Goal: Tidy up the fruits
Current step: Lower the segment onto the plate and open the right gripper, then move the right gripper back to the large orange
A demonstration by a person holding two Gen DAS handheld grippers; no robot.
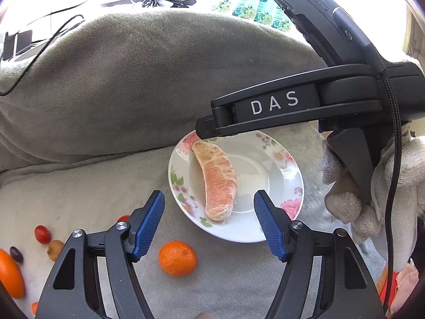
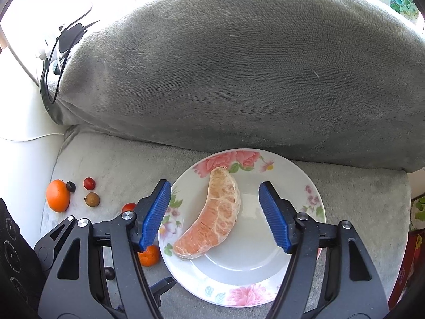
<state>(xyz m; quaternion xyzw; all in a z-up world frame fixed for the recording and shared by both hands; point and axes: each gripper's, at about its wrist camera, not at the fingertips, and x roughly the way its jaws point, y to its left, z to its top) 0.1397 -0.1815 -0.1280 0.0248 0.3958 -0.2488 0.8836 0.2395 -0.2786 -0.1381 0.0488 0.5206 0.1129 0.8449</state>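
One piece of fruit, a peeled pomelo segment (image 2: 212, 215), is seen on the plate (image 2: 300, 186); everything else is left on the grey cushion. In the right wrist view, to the left of the plate, an orange (image 2: 58, 195), a dark grape (image 2: 70, 186), a red tomato (image 2: 89, 183), a brown longan (image 2: 92, 199) and a second tomato (image 2: 128, 207) are spread out, and a mandarin (image 2: 149, 255) is seen just beside the plate's near-left rim. The task is judged to be at an early stage, with most of the fruit not yet gathered.

The segment is laid flat on the left half of the plate. Its long axis is run from far to near in a curve: the narrow tip is pointed at the far rim, the blunter end at the near-left rim, and the bulge is turned to the right.

The right gripper (image 2: 213, 216) is held above the plate with fingers spread wide on either side of the segment, nothing being pinched. The left gripper (image 1: 208, 226) is likewise spread and empty, over the plate's near-left edge.
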